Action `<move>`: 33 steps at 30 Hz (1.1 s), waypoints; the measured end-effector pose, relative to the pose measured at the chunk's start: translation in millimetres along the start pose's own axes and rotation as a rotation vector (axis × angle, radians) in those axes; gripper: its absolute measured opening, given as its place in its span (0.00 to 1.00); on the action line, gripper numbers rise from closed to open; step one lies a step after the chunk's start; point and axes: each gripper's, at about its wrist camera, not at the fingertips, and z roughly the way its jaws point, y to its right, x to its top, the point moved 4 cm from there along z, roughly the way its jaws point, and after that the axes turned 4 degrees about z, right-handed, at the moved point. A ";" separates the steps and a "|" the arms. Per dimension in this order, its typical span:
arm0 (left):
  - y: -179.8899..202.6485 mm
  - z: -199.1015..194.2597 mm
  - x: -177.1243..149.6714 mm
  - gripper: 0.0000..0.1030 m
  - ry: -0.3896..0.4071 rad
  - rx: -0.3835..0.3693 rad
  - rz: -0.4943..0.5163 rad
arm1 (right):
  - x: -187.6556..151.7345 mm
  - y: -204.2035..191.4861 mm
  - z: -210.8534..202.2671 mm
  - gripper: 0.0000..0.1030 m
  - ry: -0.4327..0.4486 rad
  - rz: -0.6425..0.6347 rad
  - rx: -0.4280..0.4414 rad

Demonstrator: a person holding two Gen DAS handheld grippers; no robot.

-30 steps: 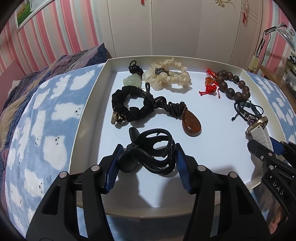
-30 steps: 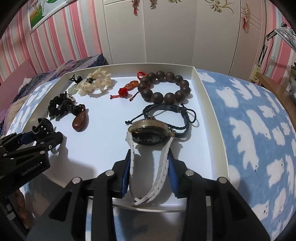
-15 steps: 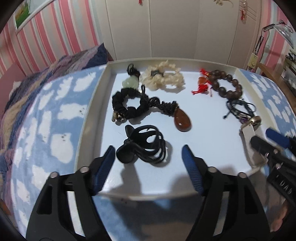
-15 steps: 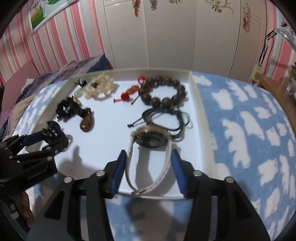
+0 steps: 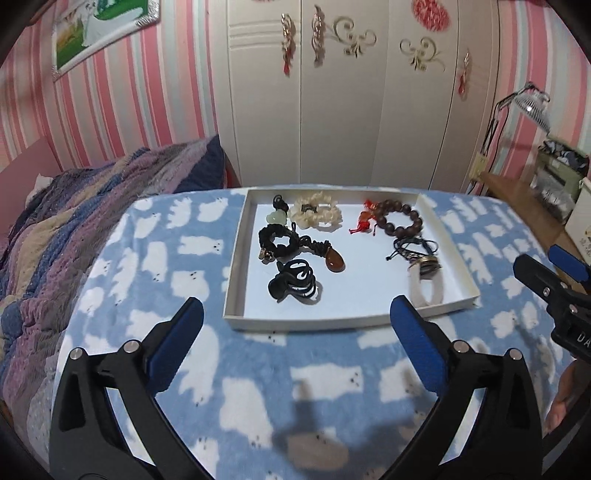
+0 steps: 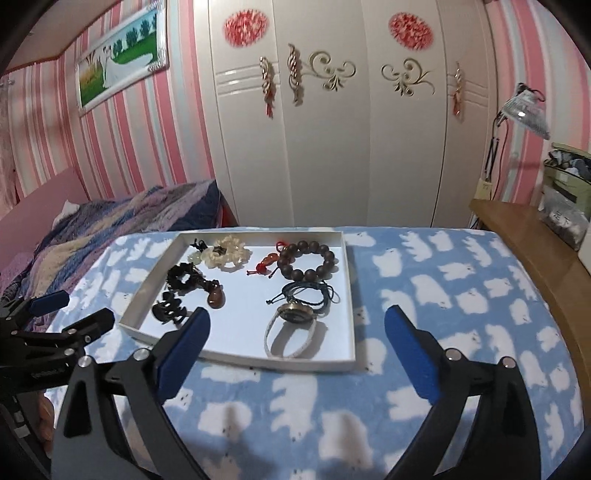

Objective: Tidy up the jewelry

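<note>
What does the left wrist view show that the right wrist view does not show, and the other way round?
Only the left wrist view: the right gripper at its right edge, jaws apart and empty.

Only the right wrist view: the left gripper at its left edge, also open and empty, and two round red decorations on the wardrobe doors seen whole.

Both: the white tray on the blue blanket, holding the black hair claw, the bead bracelet and the watch.

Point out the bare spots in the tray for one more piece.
Free: the tray middle, between amber pendant and bead bracelet, and the near strip between hair claw and watch. Crowded: the far-left corner.
</note>
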 end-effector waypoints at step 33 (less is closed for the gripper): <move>7.1 -37.3 -67.6 0.97 0.154 0.056 -0.094 | -71.4 9.5 -24.1 0.98 0.103 -0.027 -0.092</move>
